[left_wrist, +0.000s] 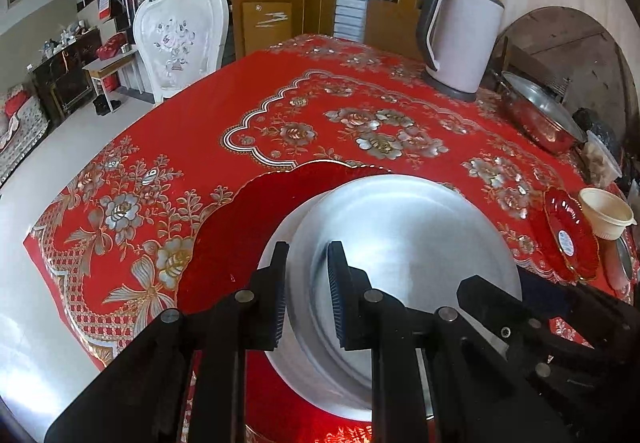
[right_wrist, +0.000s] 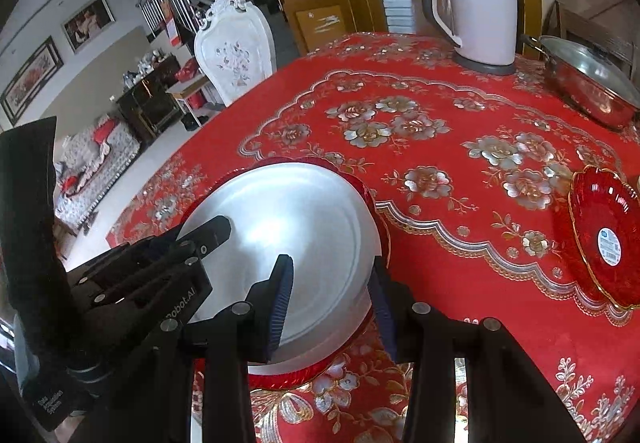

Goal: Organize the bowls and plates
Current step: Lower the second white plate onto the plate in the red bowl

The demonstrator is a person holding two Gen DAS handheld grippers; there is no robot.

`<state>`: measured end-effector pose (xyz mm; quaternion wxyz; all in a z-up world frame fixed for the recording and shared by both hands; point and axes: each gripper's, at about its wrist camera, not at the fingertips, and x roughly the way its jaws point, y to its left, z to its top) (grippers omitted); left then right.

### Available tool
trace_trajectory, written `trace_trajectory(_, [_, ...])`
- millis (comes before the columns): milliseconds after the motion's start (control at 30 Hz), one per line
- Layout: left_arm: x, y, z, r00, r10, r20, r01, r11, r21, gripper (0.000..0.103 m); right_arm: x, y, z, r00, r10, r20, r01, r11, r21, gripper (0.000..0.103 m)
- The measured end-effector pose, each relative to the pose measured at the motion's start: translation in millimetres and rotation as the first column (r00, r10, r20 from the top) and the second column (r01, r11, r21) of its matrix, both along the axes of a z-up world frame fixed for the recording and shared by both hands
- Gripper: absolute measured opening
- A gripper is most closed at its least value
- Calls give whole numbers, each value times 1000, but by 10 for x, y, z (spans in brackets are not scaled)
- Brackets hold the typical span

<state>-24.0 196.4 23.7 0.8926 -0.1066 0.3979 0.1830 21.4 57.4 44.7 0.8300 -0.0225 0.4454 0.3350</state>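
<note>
Metal bowl [left_wrist: 404, 243], upturned, at lower centre of the left view, resting on a red plate [left_wrist: 248, 227] on the red floral cloth [left_wrist: 256, 99]. Left gripper [left_wrist: 308, 291] closed to a narrow gap on the bowl's near-left rim, one pad outside the wall, the other on the upturned base side; rim pinched between them. Right gripper [left_wrist: 492, 295] entering from lower right of the same view, its tip against the bowl's right edge.

In the right view, same bowl [right_wrist: 288, 227] at centre-left, red plate [right_wrist: 372, 199] showing as a crescent round its far edge and under its near edge. Right gripper [right_wrist: 332, 307] spread wide astride the bowl's near-right rim: left pad over the base, right pad outside the wall, touching or nearly so; firm hold or not, cannot tell. Left gripper [right_wrist: 208, 231] reaching in from the left onto the bowl's left edge.

Second red plate [right_wrist: 604, 239] at right edge, well apart. Beside it in the left view, a cream cup [left_wrist: 606, 213]. Kettle [right_wrist: 476, 3] at upper right, steel pot [right_wrist: 588, 83] beyond it, white chair [right_wrist: 236, 51] at upper left of the table.
</note>
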Motion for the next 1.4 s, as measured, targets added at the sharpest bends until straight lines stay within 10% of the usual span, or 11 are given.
trace_trajectory(767, [-21,44,-78,999,11,30,-11,1000,10,19,-113,30,88,996,7,86,-3,998,-56,42])
trace_trajectory(933, [-85,7,35,996,15,84,-17,999,27,64,-125,-52,136,996,-5,88,8,999,-35,44])
trace_trajectory(1400, [-207,-131,241,985,15,171,-36,992,117,66,-222,-347,270,990,-52,129,51,999,11,50])
